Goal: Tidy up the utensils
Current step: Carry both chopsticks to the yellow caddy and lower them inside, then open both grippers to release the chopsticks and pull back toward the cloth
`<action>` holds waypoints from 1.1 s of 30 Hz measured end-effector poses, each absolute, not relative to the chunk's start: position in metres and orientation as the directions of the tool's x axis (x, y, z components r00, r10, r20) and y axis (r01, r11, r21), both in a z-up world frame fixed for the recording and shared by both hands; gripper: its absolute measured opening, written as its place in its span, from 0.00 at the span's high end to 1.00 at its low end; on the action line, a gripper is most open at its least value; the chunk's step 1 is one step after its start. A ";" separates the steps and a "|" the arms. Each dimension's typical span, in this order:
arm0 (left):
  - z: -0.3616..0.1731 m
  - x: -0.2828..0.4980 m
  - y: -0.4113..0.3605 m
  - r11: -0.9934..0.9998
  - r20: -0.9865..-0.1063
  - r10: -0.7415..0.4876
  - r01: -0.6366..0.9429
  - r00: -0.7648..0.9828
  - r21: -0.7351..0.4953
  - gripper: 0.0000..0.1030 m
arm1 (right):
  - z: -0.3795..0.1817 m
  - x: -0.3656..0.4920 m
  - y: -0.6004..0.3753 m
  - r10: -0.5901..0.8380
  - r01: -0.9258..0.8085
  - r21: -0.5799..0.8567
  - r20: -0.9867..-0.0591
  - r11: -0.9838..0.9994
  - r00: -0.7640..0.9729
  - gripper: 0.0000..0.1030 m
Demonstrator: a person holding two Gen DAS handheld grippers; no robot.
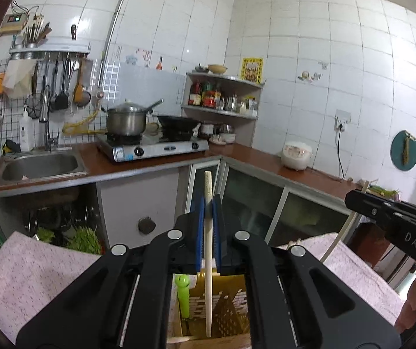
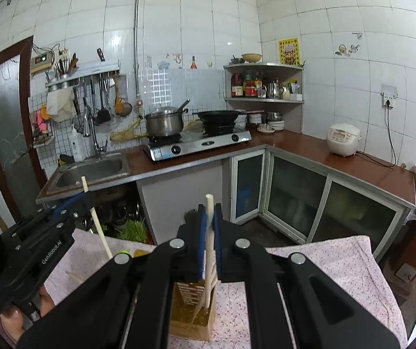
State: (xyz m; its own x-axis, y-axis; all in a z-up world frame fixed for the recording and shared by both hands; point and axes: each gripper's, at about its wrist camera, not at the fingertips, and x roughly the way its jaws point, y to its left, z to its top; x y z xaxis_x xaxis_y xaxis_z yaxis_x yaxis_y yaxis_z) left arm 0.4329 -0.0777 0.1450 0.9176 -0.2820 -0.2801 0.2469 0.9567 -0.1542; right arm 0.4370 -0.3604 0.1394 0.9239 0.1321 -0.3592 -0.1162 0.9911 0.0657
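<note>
My left gripper (image 1: 208,203) is shut on a pale chopstick (image 1: 208,247) that stands upright, its lower end inside a yellow perforated utensil holder (image 1: 225,308). A green-handled utensil (image 1: 183,293) stands in that holder. My right gripper (image 2: 209,213) is shut on another pale chopstick (image 2: 208,261), its lower end in a second yellow holder (image 2: 191,317), where other pale sticks lean. The left gripper (image 2: 87,195) with its chopstick shows at the left of the right wrist view. The right gripper's body (image 1: 394,215) shows at the right of the left wrist view.
Both holders stand on a table with a pink flowered cloth (image 2: 339,267). Beyond are a kitchen counter (image 2: 309,145) with a sink (image 2: 91,170), a gas stove with a pot (image 2: 164,123) and a wok, a rice cooker (image 2: 343,139), and glass-door cabinets below.
</note>
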 end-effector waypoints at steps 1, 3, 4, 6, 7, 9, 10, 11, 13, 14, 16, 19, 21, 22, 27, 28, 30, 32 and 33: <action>0.140 0.434 -0.077 0.956 -0.289 -0.285 0.247 0.914 -0.161 0.96 | 0.133 0.438 -0.360 0.135 -0.117 0.070 -0.367 0.991 0.920 0.95; 0.130 0.435 -0.078 0.955 -0.312 -0.288 0.249 0.905 -0.160 0.96 | 0.122 0.443 -0.360 0.136 -0.119 0.068 -0.387 0.991 0.912 0.95; 0.127 0.436 -0.079 0.955 -0.319 -0.289 0.250 0.903 -0.158 0.96 | 0.116 0.444 -0.359 0.134 -0.118 0.065 -0.394 0.991 0.909 0.95; 0.116 0.436 -0.081 0.956 -0.345 -0.291 0.256 0.893 -0.143 0.96 | 0.100 0.448 -0.358 0.132 -0.116 0.065 -0.415 0.991 0.900 0.95; 0.111 0.437 -0.083 0.955 -0.361 -0.296 0.264 0.884 -0.136 0.96 | 0.092 0.450 -0.359 0.139 -0.120 0.071 -0.426 0.990 0.894 0.95; 0.097 0.436 -0.084 0.958 -0.390 -0.288 0.258 0.875 -0.127 0.96 | 0.081 0.455 -0.356 0.144 -0.123 0.075 -0.449 0.990 0.882 0.95; 0.091 0.437 -0.084 0.958 -0.405 -0.285 0.256 0.869 -0.125 0.96 | 0.075 0.457 -0.355 0.147 -0.126 0.077 -0.461 0.989 0.875 0.95; 0.087 0.437 -0.083 0.959 -0.415 -0.282 0.254 0.865 -0.123 0.96 | 0.066 0.460 -0.355 0.156 -0.132 0.082 -0.477 0.988 0.865 0.95; 0.079 0.438 -0.080 0.961 -0.432 -0.278 0.246 0.858 -0.130 0.95 | 0.056 0.463 -0.354 0.158 -0.133 0.086 -0.491 0.987 0.857 0.94; 0.076 0.439 -0.079 0.961 -0.440 -0.277 0.242 0.854 -0.135 0.95 | 0.053 0.463 -0.353 0.158 -0.134 0.085 -0.493 0.987 0.855 0.94; 0.075 0.440 -0.075 0.963 -0.453 -0.269 0.233 0.850 -0.135 0.95 | 0.050 0.464 -0.353 0.163 -0.135 0.093 -0.499 0.987 0.851 0.94; 0.081 0.437 -0.070 0.964 -0.455 -0.265 0.222 0.850 -0.146 0.94 | 0.048 0.464 -0.356 0.193 -0.148 0.128 -0.509 0.981 0.839 0.92; 0.089 0.432 -0.066 0.965 -0.453 -0.260 0.215 0.853 -0.149 0.79 | 0.050 0.460 -0.359 0.206 -0.155 0.142 -0.502 0.978 0.840 0.91; 0.094 0.428 -0.064 0.965 -0.449 -0.259 0.212 0.855 -0.154 0.61 | 0.052 0.458 -0.361 0.209 -0.155 0.148 -0.498 0.977 0.841 0.77; 0.121 0.395 -0.050 0.970 -0.414 -0.236 0.187 0.879 -0.157 0.24 | 0.070 0.434 -0.375 0.193 -0.133 0.161 -0.457 0.978 0.868 0.51; 0.124 0.390 -0.048 0.973 -0.425 -0.223 0.174 0.877 -0.151 0.16 | 0.073 0.427 -0.378 0.176 -0.118 0.154 -0.455 0.981 0.873 0.49; 0.124 0.381 -0.044 0.978 -0.453 -0.205 0.158 0.868 -0.139 0.10 | 0.075 0.414 -0.385 0.144 -0.086 0.146 -0.448 0.985 0.882 0.41; 0.122 0.369 -0.038 0.979 -0.478 -0.201 0.159 0.855 -0.127 0.07 | 0.074 0.403 -0.390 0.101 -0.052 0.119 -0.451 0.992 0.887 0.33; 0.120 0.364 -0.035 0.981 -0.486 -0.192 0.152 0.853 -0.120 0.05 | 0.073 0.395 -0.393 0.081 -0.039 0.102 -0.454 0.994 0.887 0.31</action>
